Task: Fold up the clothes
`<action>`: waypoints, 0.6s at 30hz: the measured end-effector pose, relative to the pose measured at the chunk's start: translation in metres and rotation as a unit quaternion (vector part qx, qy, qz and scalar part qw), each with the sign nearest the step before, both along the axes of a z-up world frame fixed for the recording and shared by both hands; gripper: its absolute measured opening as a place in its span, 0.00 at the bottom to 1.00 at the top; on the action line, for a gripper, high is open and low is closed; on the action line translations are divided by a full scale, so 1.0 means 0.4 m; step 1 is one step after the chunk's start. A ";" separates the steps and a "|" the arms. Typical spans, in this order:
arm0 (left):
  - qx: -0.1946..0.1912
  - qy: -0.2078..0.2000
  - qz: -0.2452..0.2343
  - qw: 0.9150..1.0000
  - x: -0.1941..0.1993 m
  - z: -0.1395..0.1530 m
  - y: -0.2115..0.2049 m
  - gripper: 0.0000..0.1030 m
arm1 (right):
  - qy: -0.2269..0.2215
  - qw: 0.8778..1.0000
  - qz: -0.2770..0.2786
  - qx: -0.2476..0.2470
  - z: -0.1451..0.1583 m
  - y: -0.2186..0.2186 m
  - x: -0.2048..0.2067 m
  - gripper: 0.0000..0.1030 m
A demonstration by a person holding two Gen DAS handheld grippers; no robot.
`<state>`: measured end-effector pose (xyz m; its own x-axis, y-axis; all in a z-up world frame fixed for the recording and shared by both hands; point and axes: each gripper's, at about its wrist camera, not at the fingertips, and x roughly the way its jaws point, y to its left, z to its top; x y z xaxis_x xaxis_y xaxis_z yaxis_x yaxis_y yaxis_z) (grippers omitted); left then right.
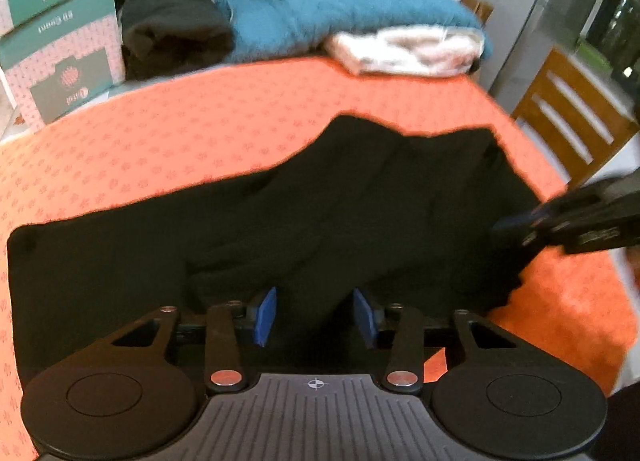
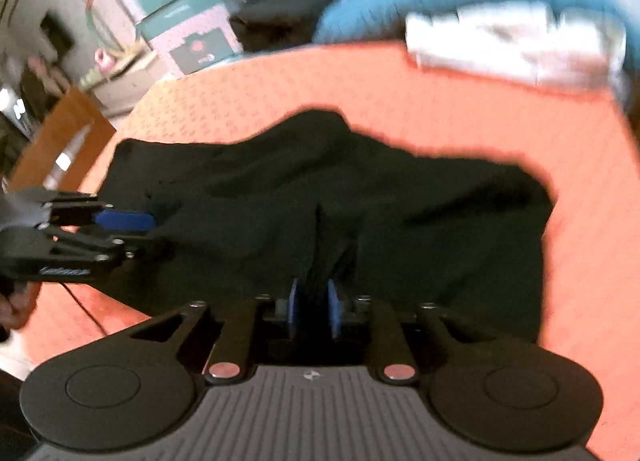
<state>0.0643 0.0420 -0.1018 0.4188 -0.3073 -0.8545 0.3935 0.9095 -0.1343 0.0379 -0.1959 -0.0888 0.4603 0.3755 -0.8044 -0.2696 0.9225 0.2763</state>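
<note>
A black garment [image 1: 360,201] lies crumpled on the orange patterned tablecloth [image 1: 180,129]. My left gripper [image 1: 316,315] hangs over the garment's near edge, its blue pads [image 1: 266,317] well apart with dark cloth below the gap. The right gripper [image 1: 508,223] reaches onto the garment's right side. In the right wrist view my right gripper [image 2: 314,307] has its blue pads [image 2: 334,307] a narrow gap apart, and a raised fold of the black garment [image 2: 420,213] stands between them. The left gripper [image 2: 152,233] touches the garment's left edge there.
At the table's far side lie a teal towel [image 1: 340,5], a folded white cloth [image 1: 408,49] and a dark bundle [image 1: 172,29]. Printed boxes [image 1: 60,45] stand at the far left. A wooden chair [image 1: 572,117] is beside the table's right edge.
</note>
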 end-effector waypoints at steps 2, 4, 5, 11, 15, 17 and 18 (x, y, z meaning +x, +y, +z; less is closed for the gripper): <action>0.000 0.008 0.008 1.000 0.005 -0.018 0.000 0.43 | -0.041 0.998 0.017 -0.038 0.031 0.025 -0.014 0.24; 0.000 0.009 0.013 1.000 0.008 -0.026 0.001 0.44 | -0.064 0.996 0.044 -0.037 0.032 0.050 -0.019 0.24; -0.001 0.008 0.015 1.000 0.009 -0.027 0.000 0.44 | -0.060 0.996 0.052 -0.038 0.016 0.061 -0.015 0.24; -0.027 0.008 0.041 0.999 -0.004 -0.005 0.034 0.46 | -0.022 0.995 0.079 -0.050 -0.080 0.096 0.017 0.23; -0.042 0.007 0.074 0.996 -0.051 0.028 0.099 0.51 | -0.030 0.995 0.084 -0.046 -0.029 0.101 0.017 0.23; -0.049 0.012 0.091 0.995 -0.079 0.037 0.133 0.50 | -0.040 0.994 0.098 -0.037 0.003 0.108 0.015 0.23; -0.051 0.018 0.098 0.994 -0.093 0.038 0.149 0.50 | -0.041 0.993 0.107 -0.032 0.014 0.116 0.021 0.23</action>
